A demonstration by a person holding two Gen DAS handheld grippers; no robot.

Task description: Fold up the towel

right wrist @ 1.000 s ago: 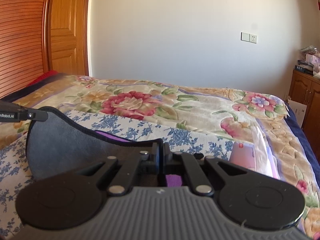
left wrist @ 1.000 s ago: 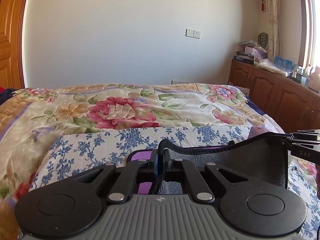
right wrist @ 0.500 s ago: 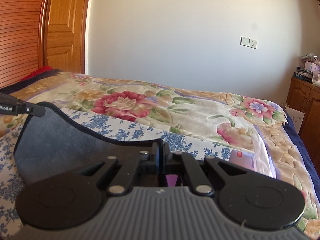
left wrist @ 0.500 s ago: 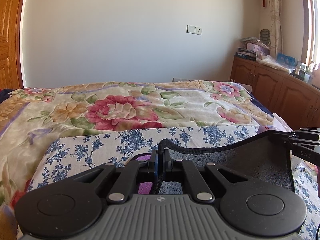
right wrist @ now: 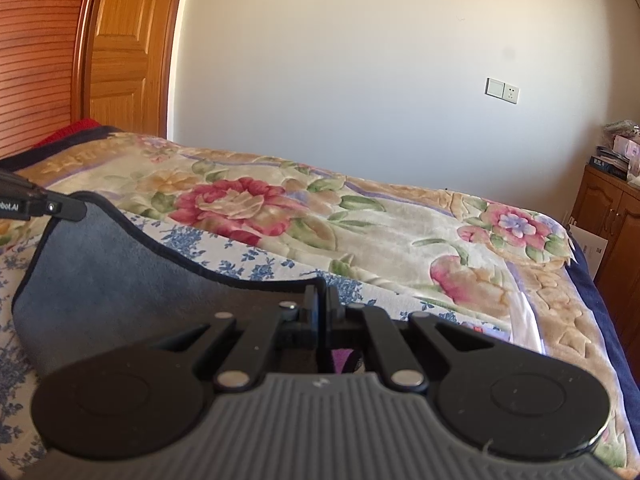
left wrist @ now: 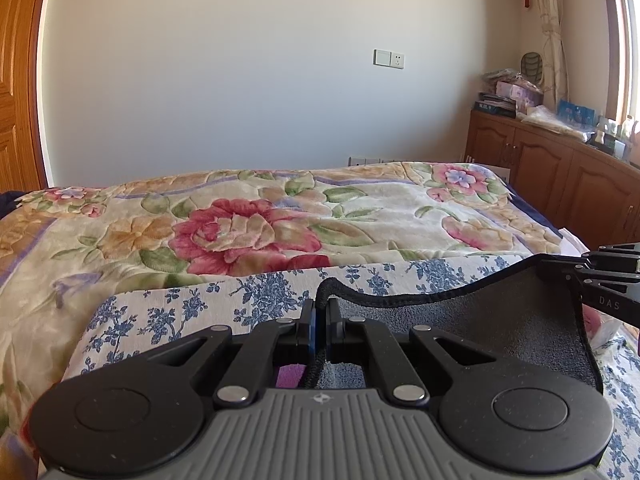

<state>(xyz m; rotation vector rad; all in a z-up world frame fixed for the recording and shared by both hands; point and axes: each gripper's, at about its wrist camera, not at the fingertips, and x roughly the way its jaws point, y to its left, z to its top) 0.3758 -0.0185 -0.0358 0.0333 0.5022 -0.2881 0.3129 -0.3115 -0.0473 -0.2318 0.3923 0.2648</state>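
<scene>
A dark grey towel [left wrist: 500, 332] with black trim hangs stretched between my two grippers above the bed. My left gripper [left wrist: 320, 308] is shut on one top corner; the towel runs right to my right gripper [left wrist: 592, 268], which pinches the other corner. In the right wrist view the towel [right wrist: 120, 280] spreads left from my right gripper [right wrist: 322, 296], shut on its corner, to my left gripper [right wrist: 76, 208]. A bit of purple cloth [left wrist: 290, 376] shows under the left jaws.
A blue-flowered white sheet [left wrist: 192, 312] lies under the towel, on a floral quilt [left wrist: 248, 232] that covers the bed. A wooden cabinet [left wrist: 560, 172] with clutter stands at the right. A wooden door [right wrist: 120, 48] is at the left.
Both grippers have risen and tipped forward with the towel, which is held higher and stretched wider. The bed sits lower in both views.
</scene>
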